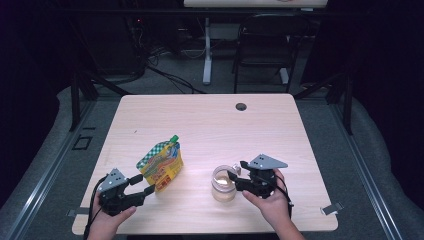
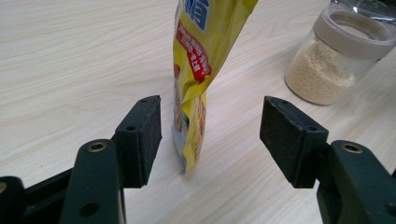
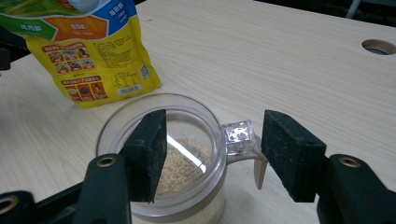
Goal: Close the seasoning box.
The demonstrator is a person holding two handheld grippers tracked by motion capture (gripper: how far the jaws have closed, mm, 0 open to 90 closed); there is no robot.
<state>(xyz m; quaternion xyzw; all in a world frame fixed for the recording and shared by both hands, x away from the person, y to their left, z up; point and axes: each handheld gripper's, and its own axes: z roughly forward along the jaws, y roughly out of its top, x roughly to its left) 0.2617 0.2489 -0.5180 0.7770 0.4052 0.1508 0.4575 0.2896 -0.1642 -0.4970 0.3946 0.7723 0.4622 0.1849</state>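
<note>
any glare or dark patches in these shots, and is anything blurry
High view: the pale wooden table is lit, with a soft bright patch near the clear plastic jar of beige grains, while the room behind is very dark. Right gripper view: a streak of glare crosses the jar's inside and its clear tab glints. Left gripper view: the yellow printed pouch is slightly soft up close.

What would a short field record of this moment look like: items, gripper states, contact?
pouch: yellow spouted pouch, green cap, standing upright on the table
jar: clear jar with a side handle, open top, partly filled with pale grains
left gripper: left gripper open, jaws either side of the pouch's lower edge, not touching
right gripper: right gripper open, over the jar's rim and handle
held: nothing
</note>
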